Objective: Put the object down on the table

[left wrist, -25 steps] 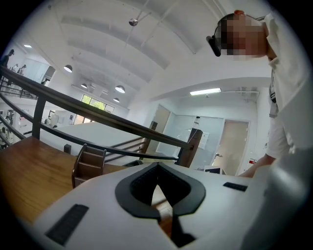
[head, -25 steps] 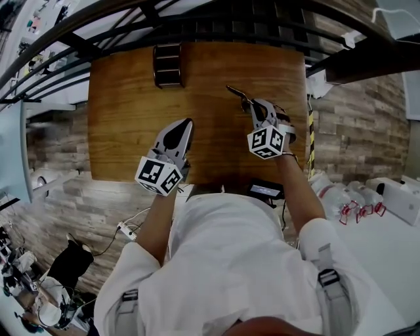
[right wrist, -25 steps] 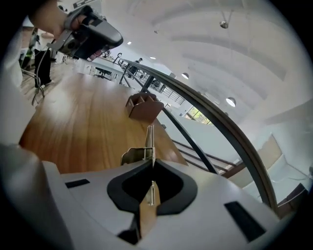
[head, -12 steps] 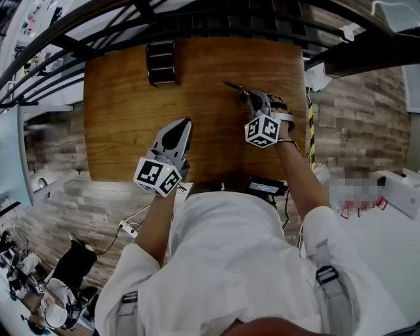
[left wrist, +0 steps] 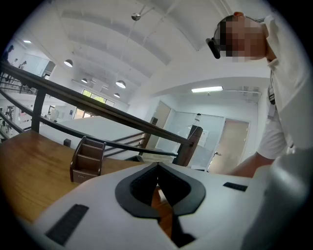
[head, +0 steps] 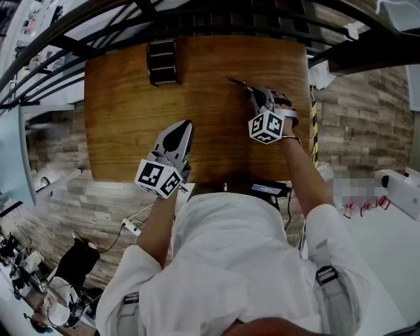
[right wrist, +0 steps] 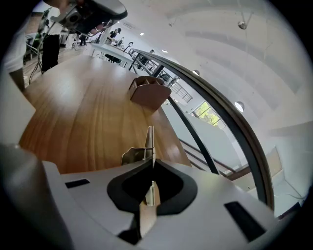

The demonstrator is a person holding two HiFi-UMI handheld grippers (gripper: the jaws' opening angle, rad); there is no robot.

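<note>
My right gripper (head: 253, 96) is shut on a thin flat metal piece (head: 237, 83) over the right half of the wooden table (head: 131, 111). In the right gripper view the metal piece (right wrist: 148, 144) stands on edge between the jaws (right wrist: 152, 168) and sticks out ahead, with a bent tab on its left. I cannot tell whether it touches the tabletop. My left gripper (head: 186, 126) hovers near the table's front edge, left of centre. Its jaws (left wrist: 157, 172) are shut with nothing between them.
A small brown wooden organizer (head: 163, 62) stands at the table's far edge, left of centre; it shows as the organizer (left wrist: 87, 160) and organizer (right wrist: 149, 93) in the gripper views. Dark railings (head: 216, 20) run beyond the table. A black device (head: 269, 189) lies by the front edge.
The right gripper with the metal piece has edged slightly farther out over the table. The left gripper has stayed where it was.
</note>
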